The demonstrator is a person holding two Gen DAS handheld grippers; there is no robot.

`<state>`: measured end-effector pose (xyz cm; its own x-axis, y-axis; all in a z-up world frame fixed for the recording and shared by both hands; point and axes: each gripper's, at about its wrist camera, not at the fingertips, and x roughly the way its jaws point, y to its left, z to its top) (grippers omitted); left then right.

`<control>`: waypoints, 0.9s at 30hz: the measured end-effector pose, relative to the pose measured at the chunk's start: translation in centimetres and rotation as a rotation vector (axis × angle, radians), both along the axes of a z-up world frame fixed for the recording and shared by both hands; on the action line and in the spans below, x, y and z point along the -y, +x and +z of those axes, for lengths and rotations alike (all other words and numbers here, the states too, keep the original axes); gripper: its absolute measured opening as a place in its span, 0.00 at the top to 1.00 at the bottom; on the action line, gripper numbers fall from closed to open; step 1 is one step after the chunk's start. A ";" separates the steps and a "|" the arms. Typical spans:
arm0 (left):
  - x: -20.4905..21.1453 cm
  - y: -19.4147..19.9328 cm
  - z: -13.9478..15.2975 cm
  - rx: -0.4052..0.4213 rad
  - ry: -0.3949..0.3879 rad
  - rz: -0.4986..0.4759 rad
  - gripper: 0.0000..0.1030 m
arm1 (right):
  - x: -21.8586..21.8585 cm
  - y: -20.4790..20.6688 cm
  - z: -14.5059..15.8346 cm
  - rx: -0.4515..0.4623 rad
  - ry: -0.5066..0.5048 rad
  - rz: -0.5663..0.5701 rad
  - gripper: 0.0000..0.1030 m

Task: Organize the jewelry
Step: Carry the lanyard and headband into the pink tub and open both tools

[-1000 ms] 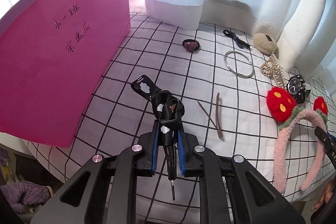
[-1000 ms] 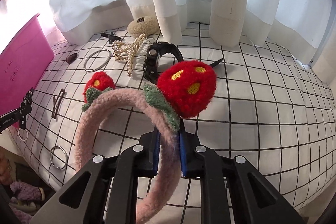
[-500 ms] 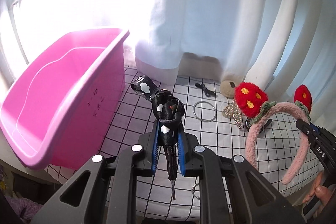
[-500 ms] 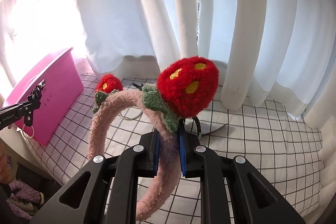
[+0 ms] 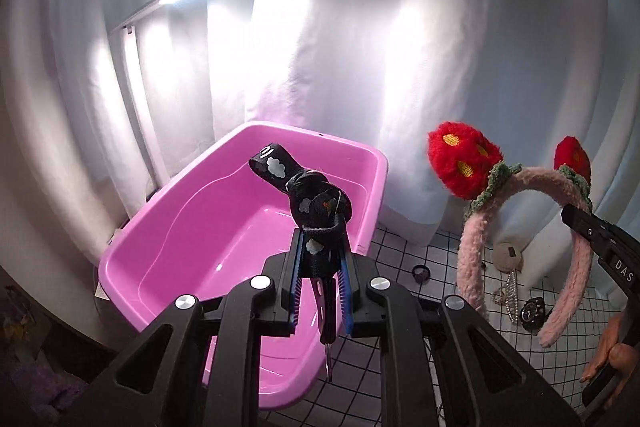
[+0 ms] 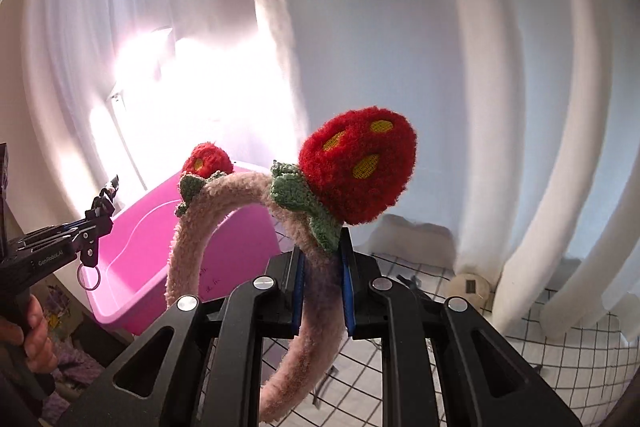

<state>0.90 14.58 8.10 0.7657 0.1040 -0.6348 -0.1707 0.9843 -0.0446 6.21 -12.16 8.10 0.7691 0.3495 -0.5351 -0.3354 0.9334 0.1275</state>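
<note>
Starting at the left, the pink plastic tub [image 5: 168, 251] sits at the edge of the checked cloth [image 5: 404, 255], open and, as far as I can see, with nothing in it. My left gripper [image 5: 322, 283] is clamped on the black cloud-print lanyard [image 5: 316, 203], whose knotted loop stands up over the tub's inside while its tail hangs between the jaws. I judge the drop is near: I would bring the tips further over the tub's middle and lower them before letting go, so the tail does not catch the rim. Further right, my right gripper [image 6: 322, 289] grips the pink strawberry headband [image 6: 200, 227] by its band, in the air beside the tub. Being wide, it should go in tilted, after the lanyard.
</note>
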 end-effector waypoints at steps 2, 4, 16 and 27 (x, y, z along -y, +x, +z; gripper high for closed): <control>-2.2 0.5 0.0 -0.007 0.006 0.038 0.85 | -2.9 1.8 0.2 -0.007 -0.010 0.047 0.85; -4.1 0.9 -0.7 -0.027 0.007 0.067 0.85 | -5.5 3.5 0.1 -0.017 -0.019 0.086 0.85; -10.4 3.7 -6.5 -0.208 -0.073 0.141 0.85 | -19.4 11.4 -1.5 -0.144 -0.157 0.247 0.85; -12.0 5.9 -9.7 -0.330 -0.136 0.160 0.84 | -23.7 15.2 -6.5 -0.289 -0.282 0.275 0.85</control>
<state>6.81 26.54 -1.57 0.4986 0.1034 -0.8606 -0.3481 0.9332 -0.0896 21.38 11.57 1.64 0.4746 0.3300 -0.8160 -0.5627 0.8266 0.0071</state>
